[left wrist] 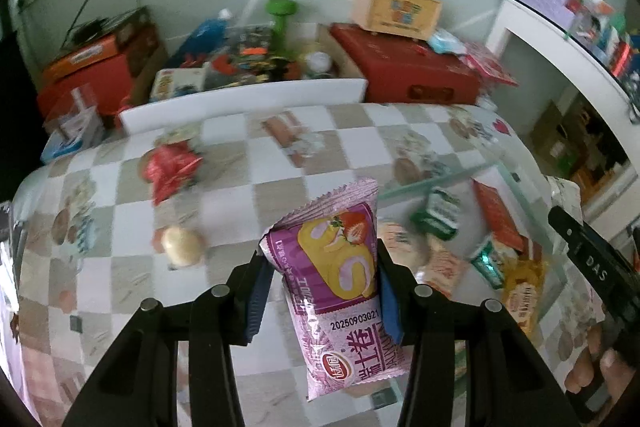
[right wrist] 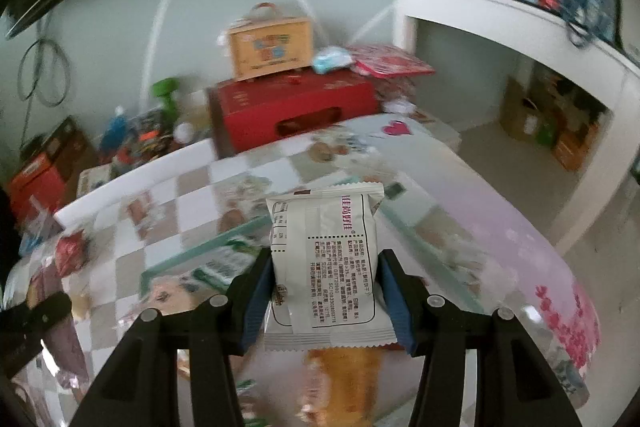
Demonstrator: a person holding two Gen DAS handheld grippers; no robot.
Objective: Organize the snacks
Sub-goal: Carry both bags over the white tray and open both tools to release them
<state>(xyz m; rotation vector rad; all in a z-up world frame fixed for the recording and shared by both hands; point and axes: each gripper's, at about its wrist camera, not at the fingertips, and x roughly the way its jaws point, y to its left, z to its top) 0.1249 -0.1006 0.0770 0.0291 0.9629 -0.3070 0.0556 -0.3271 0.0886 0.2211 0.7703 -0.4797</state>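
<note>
My left gripper (left wrist: pixel 320 267) is shut on a purple snack pack (left wrist: pixel 338 283) with a strawberry roll picture, held upright above the checked tablecloth (left wrist: pixel 248 199). My right gripper (right wrist: pixel 326 271) is shut on a white snack pack (right wrist: pixel 326 259), its printed back facing the camera. Below and to the right of the left gripper stands a clear glass-walled tray (left wrist: pixel 436 183) with several snack packs inside, green, red and yellow ones. In the right wrist view the same tray (right wrist: pixel 224 243) lies under and left of the white pack. A red wrapped snack (left wrist: pixel 172 167) and a pale round one (left wrist: pixel 182 245) lie on the cloth.
A white bar (left wrist: pixel 244 99) edges the table's far side. Behind it stand a red box (left wrist: pixel 404 67) with a small yellow case (left wrist: pixel 396 7) on top, orange boxes (left wrist: pixel 92 67) and clutter. A white shelf unit (right wrist: pixel 520 27) rises at the right. A hand (left wrist: pixel 596 371) holding the other gripper shows at lower right.
</note>
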